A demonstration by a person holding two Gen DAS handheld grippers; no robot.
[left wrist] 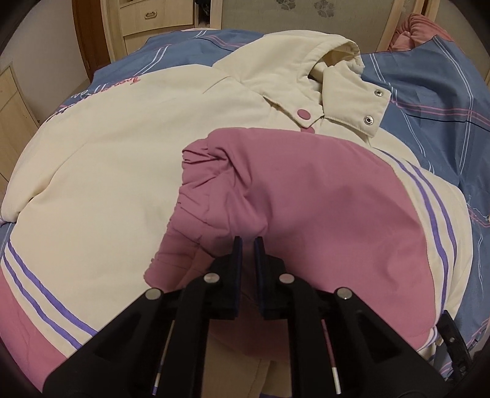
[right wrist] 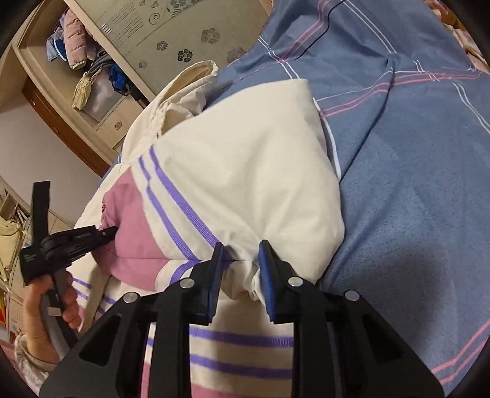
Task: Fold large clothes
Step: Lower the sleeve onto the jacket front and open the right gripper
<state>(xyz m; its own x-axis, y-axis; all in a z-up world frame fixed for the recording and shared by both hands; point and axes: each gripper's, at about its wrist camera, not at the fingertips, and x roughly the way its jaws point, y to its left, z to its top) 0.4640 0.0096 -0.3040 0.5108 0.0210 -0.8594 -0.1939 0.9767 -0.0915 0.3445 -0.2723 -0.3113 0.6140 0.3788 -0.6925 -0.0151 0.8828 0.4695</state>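
A cream, pink and purple-striped jacket (left wrist: 107, 171) lies spread on the bed, collar at the far side. Its pink sleeve (left wrist: 275, 196) is folded across the chest. My left gripper (left wrist: 248, 240) is shut on the sleeve's near edge; it also shows in the right wrist view (right wrist: 111, 231), held by a hand. My right gripper (right wrist: 240, 246) is shut on a bunched cream fold of the jacket (right wrist: 245, 183) at its right side, near the purple stripes.
The blue bedsheet (right wrist: 413, 153) with pink and white lines lies under the jacket. A wooden wardrobe (left wrist: 153, 21) stands beyond the bed, with clothes in an open compartment (right wrist: 76, 52). A pink pillow (left wrist: 419, 30) lies at the far right.
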